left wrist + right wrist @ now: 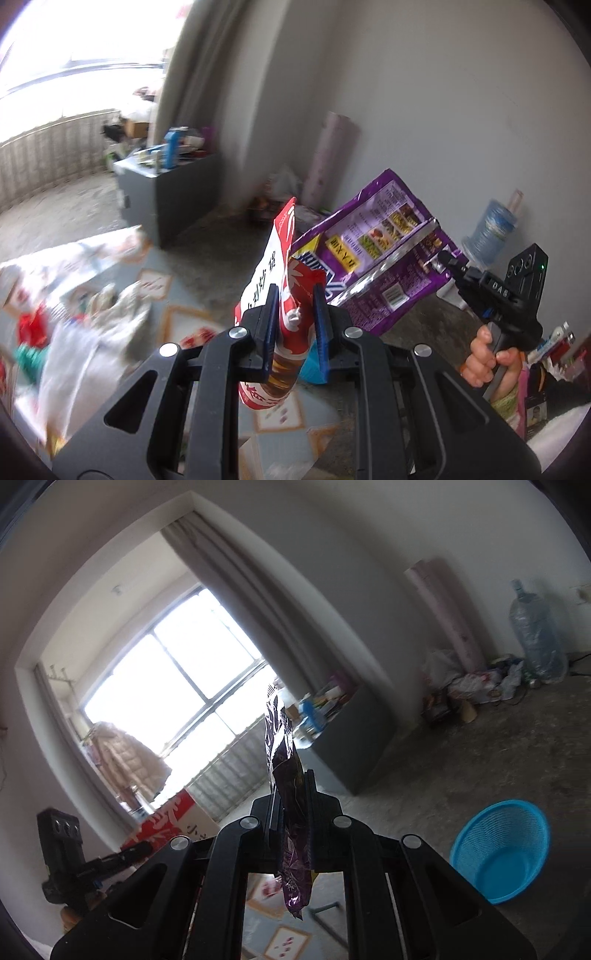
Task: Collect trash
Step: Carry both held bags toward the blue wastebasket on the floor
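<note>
In the lower centre of the left wrist view, our left gripper point(293, 321) was clamped on a red and white wrapper point(282, 291), held upright between its blue pads. Right of centre, our right gripper point(445, 260) pinched a purple snack bag point(384, 251) by one edge. In the right wrist view that bag point(286, 775) stood edge-on between its closed fingers. At lower right of that view a blue basket point(502, 849) sat open on the concrete floor point(480, 746), well apart from both pieces. We judged the carry would go best by keeping both grips firm, bringing each wrapper directly over the rim, then releasing one at a time. Far behind stood a grey cabinet point(173, 192).
</note>
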Motion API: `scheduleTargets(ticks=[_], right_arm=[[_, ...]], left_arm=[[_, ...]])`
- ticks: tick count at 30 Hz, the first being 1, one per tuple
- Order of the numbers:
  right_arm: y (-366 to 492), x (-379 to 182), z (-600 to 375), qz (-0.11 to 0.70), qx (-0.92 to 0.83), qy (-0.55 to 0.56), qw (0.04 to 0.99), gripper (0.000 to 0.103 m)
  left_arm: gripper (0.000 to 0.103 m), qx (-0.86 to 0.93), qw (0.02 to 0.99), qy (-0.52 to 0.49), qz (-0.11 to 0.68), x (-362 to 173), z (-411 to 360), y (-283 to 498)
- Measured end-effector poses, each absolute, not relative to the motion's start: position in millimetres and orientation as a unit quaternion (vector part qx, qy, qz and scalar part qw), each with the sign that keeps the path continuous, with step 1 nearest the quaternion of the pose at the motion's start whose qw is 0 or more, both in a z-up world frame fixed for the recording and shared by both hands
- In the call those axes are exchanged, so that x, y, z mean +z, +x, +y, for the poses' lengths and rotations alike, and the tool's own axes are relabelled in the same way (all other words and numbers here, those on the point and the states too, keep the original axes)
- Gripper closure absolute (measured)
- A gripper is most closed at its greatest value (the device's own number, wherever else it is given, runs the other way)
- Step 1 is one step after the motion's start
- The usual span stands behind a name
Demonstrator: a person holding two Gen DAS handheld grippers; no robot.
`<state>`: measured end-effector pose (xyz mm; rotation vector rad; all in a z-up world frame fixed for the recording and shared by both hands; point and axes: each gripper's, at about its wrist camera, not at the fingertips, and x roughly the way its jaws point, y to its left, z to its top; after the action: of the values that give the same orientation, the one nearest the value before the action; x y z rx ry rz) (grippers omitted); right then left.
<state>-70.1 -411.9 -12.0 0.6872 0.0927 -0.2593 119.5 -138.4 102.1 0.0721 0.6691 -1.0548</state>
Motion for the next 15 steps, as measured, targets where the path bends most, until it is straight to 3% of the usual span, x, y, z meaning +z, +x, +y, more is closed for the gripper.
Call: scheduleTargets(ticks=[8, 15], right_arm=[[-87.8, -41.6, -458.5, 0.076, -0.282, 0.303, 0.907, 0.094], [-58.4, -97.1, -502.1, 0.148, -0.378, 0.3, 0.863, 0.094]], left_arm=[[0.087, -0.541, 0.763, 0.092, 0.342, 67.2, -293.1, 145.3], [0.086, -0.564, 0.716, 0.148, 0.384, -7.2, -413.2, 151.2]])
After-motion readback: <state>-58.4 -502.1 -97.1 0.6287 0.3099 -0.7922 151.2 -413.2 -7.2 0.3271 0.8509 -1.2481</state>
